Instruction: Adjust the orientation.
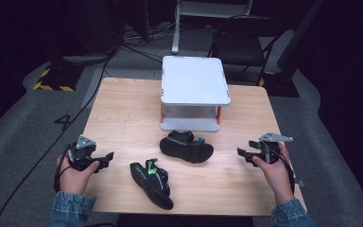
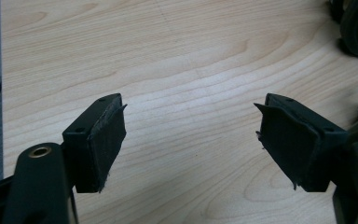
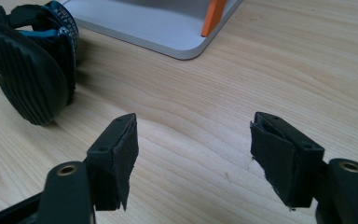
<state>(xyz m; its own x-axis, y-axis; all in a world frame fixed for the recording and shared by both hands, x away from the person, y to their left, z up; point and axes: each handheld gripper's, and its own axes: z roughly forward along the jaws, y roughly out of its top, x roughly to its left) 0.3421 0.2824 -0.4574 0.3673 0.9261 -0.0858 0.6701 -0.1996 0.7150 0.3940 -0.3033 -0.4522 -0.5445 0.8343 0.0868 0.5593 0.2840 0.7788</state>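
Two black sandals with teal trim lie on the wooden table. One sandal rests near the front edge, sole down. The other sandal lies on its side just in front of a white two-level shelf; its ribbed sole faces the right gripper view. My left gripper sits at the front left, open, with nothing between its pads. My right gripper is at the front right, open and empty, its fingertips pointing toward the side-lying sandal.
The shelf has orange corner posts and a white base plate on the table. A folding chair and cables stand on the grey floor beyond the table. Bare wood lies between the grippers and the sandals.
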